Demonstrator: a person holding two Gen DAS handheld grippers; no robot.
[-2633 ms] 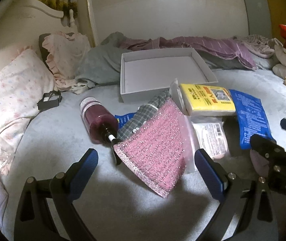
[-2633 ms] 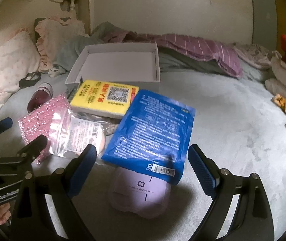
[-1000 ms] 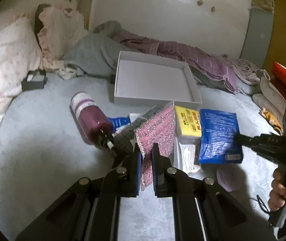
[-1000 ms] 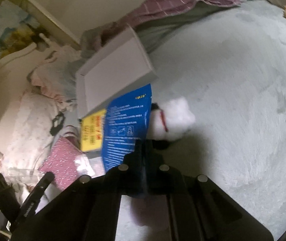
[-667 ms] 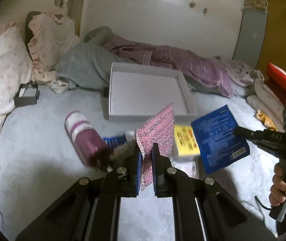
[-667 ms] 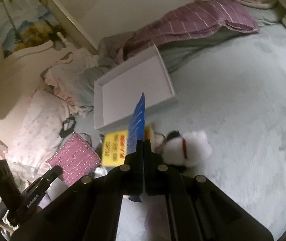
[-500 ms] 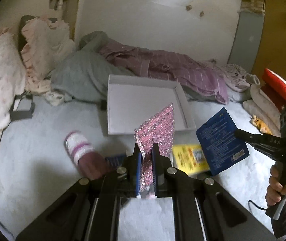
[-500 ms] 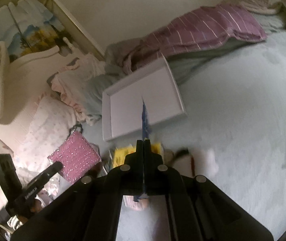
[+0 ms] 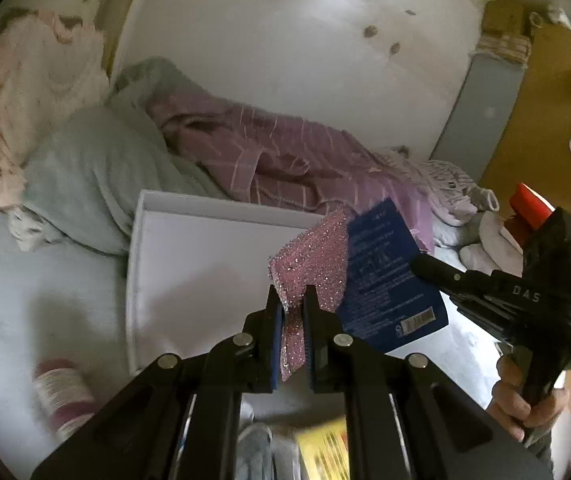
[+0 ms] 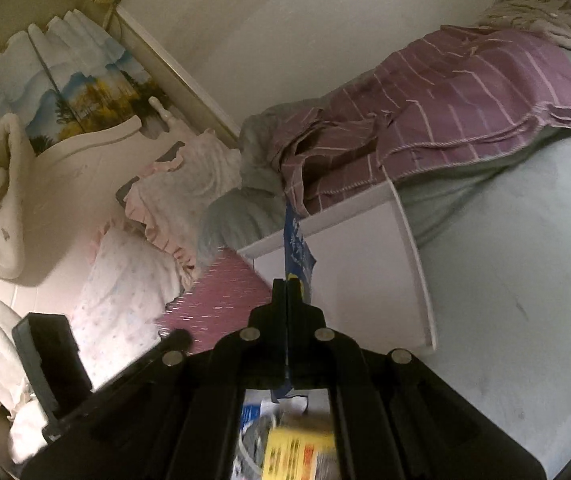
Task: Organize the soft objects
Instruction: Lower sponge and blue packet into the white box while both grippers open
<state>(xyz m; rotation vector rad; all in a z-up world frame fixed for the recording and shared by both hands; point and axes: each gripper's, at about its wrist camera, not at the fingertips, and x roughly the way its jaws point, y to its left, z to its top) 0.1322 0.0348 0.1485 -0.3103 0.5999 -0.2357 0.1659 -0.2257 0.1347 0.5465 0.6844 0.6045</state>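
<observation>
A home bedroom: bed (image 10: 525, 280) with floral pillow (image 10: 121, 280), striped purple blanket (image 10: 465, 112), white headboard (image 10: 77, 168).

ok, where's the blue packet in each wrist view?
Left wrist: blue packet right of centre, held up flat-on behind the pink sparkly pouch.
Right wrist: centre, edge-on, rising from the right gripper.
Shared landmark: white box.

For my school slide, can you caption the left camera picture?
Left gripper holds a pink sponge above the white box.
</observation>
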